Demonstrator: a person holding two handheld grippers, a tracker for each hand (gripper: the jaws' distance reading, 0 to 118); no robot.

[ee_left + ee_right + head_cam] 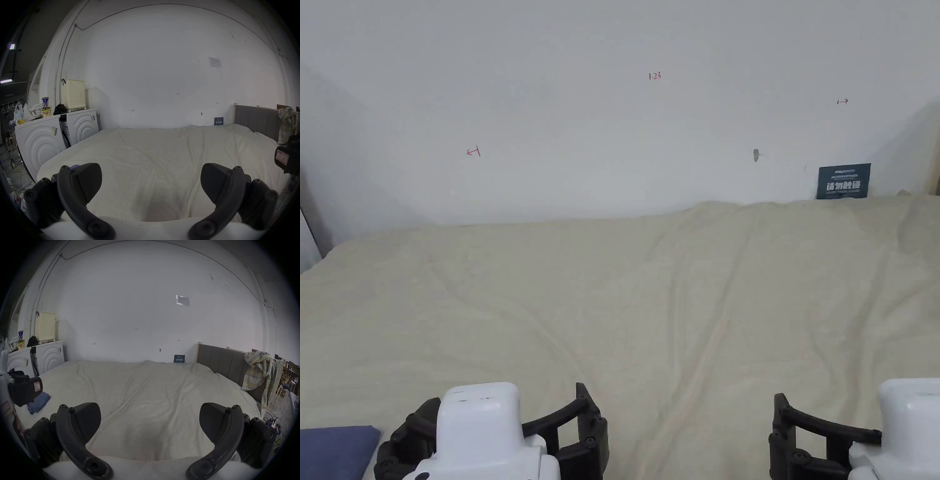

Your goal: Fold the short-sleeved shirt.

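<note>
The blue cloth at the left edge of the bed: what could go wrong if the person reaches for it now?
1. The blue cloth lies bunched beside the left hand-held gripper, so an open grab may catch several layers.
2. It sits on the wrinkled bed cover, which the jaws could pinch too.

Matt black ribbed plastic tongs (151, 181), wrinkled cream cloth bed cover (675, 300), soft blue folded cloth (39, 404)

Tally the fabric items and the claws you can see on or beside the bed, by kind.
Blue folded garment: 1
Plaid shirt draped on the headboard: 1
Cream bed cover: 1
Claws, left and right, both open: 2
Total: 5
</note>
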